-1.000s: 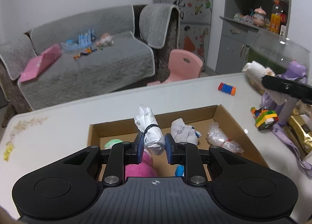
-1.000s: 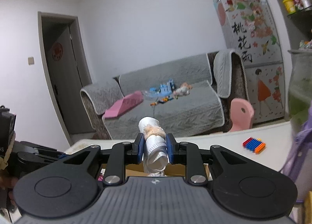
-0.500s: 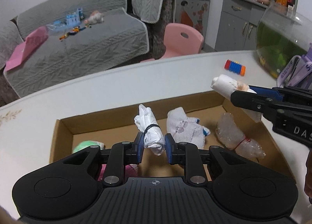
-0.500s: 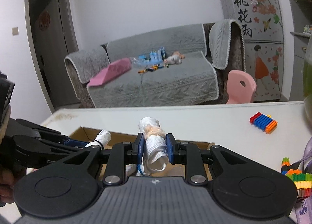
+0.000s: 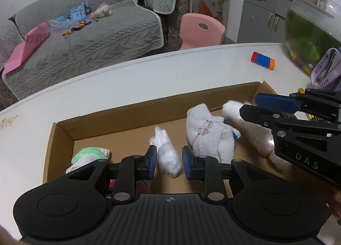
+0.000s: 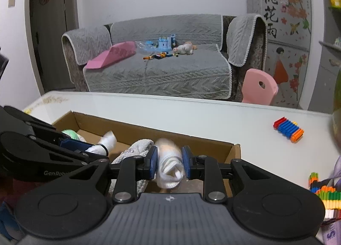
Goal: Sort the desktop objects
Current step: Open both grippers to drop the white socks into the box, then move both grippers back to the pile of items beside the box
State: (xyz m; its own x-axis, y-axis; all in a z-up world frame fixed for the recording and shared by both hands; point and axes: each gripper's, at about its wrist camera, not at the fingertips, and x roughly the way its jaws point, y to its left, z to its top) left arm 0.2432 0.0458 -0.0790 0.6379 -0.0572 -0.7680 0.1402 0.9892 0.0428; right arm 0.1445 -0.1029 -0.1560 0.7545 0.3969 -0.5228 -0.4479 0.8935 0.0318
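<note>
Now both bundles hang over the cardboard box (image 5: 64, 136), so the release wants to be full and unhurried: the left gripper (image 5: 167, 160) has just been opening, its pads slack beside the small white roll (image 5: 168, 155), which blurs as if dropping. The right gripper (image 6: 169, 162) clasps its white rolled sock (image 6: 170, 167) — lower it before letting go. Blur hides any contact, and the box floor beneath is screened.

White sock bundle (image 5: 167, 155) motion-blurred (outline smeared)
</note>
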